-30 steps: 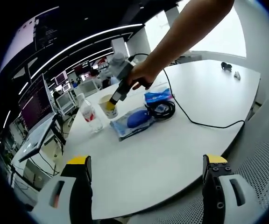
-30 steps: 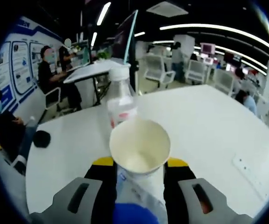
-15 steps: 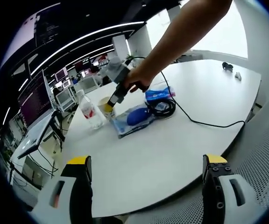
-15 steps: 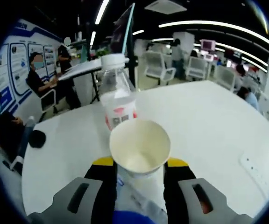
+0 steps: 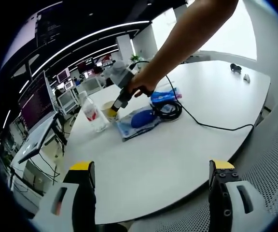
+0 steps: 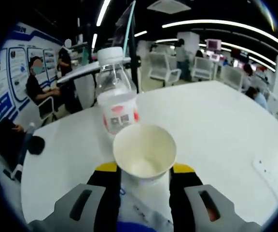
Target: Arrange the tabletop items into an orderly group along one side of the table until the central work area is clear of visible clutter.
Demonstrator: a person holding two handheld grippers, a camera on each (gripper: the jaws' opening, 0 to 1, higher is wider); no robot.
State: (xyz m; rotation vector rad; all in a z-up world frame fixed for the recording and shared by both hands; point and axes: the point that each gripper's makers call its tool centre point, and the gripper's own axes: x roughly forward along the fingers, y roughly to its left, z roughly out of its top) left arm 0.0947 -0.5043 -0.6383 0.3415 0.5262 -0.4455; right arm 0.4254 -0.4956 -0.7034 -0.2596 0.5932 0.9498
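In the right gripper view, the right tongs [image 6: 143,170] rise from the bottom edge with their yellow-tipped jaws clamped on a paper cup [image 6: 144,151], which sits upright and empty at the centre of the frame, its open mouth facing the camera. Just behind the cup, slightly to the upper left, stands a clear plastic bottle [image 6: 115,99] with a white cap and a red-and-white label; whether the cup touches it cannot be told. Beneath the cup, at the bottom centre, lies a clear plastic packet [image 6: 141,215] with something blue in it. The white round table [image 6: 216,145] spreads to the right, carrying a white power strip [image 6: 269,169] at the right edge.

In the left gripper view, the left tongs [image 5: 151,174] stand wide apart at the bottom of the frame, holding nothing, above the table's near edge. Up and left of centre, a hand [image 5: 140,83] grips the right tongs, which hold the cup beside the bottle. Just right of the cup lies the packet with its blue object [image 5: 140,118], then a coiled black cable [image 5: 170,111] touching a blue wrapped pack [image 5: 164,95]; the cable's loose end trails toward the right edge of the table. Two small objects [image 5: 238,71] sit far off at the upper right.
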